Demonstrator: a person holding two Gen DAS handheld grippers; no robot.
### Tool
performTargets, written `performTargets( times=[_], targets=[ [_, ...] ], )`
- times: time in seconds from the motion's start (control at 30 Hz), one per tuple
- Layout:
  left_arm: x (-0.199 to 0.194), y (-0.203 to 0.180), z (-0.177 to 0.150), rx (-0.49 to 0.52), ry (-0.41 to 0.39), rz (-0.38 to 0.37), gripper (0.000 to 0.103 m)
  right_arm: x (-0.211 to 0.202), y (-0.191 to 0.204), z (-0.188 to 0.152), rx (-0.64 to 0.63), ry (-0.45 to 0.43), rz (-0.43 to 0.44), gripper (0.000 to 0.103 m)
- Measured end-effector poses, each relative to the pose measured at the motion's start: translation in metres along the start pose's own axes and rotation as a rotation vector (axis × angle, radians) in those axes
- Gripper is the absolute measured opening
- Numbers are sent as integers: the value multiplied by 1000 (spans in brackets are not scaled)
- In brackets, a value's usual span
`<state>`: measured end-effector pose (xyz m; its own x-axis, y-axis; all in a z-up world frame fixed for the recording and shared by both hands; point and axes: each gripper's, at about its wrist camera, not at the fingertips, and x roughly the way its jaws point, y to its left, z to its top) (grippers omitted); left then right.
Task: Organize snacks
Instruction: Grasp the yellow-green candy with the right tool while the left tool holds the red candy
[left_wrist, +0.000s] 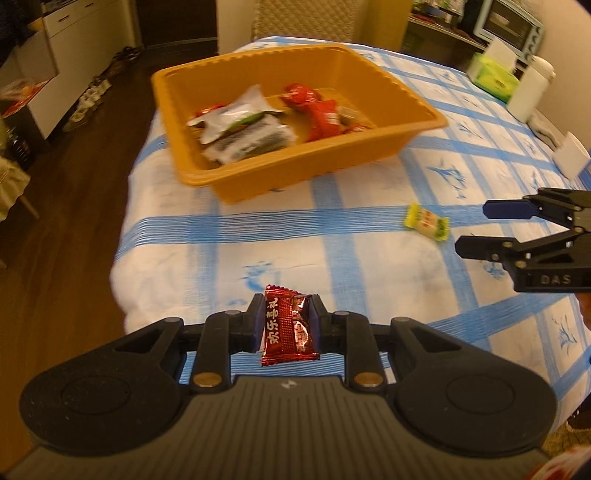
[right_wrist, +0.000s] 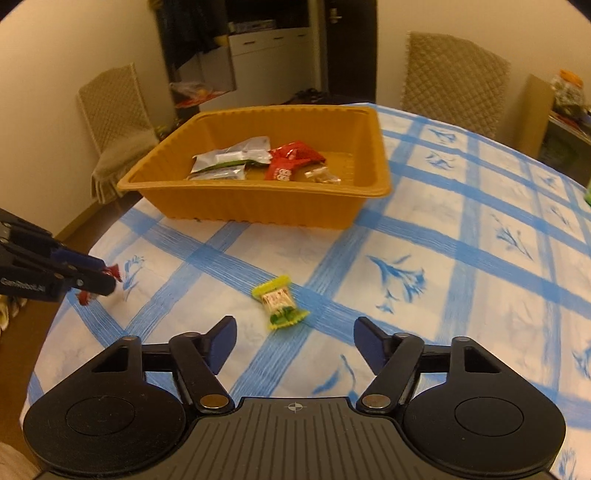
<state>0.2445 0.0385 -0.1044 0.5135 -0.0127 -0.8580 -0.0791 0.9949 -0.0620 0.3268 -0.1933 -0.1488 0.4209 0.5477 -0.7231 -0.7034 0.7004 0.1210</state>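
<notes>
Worktop, checked cloth | bin at 12 o'clock | left gripper clenched on red candy: thin pinch may slip short of bin | right gripper released, yellow candy ahead: may skid if nudged.

Warm, yellowish indoor light tints both my wrist views, fairly dim toward the room's far corners. Fisheye distortion bends the tablecloth lines and blackens the frame corners. Motion blur smears the orange tray rim and the background furniture. I see glare on the red candy wrapper, the sharpest thing in frame.
</notes>
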Motion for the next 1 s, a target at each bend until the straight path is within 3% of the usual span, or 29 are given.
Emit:
performTargets(
  times=[0.27, 0.63, 0.87, 1.0],
  targets=[
    [-8, 18, -4, -46, -5, 24, 22, 33, 8, 17, -106, 37, 29, 48],
    [-13, 26, -6, -66, -11, 27, 22, 45, 16, 23, -157, 72, 21, 39],
    [-17, 25, -4, -62, -21, 17, 22, 47, 16, 19, -151, 89, -2, 24],
    [-19, 25, -4, -63, -26, 9, 22, 45, 17, 16, -143, 85, -4, 21]
  ],
)
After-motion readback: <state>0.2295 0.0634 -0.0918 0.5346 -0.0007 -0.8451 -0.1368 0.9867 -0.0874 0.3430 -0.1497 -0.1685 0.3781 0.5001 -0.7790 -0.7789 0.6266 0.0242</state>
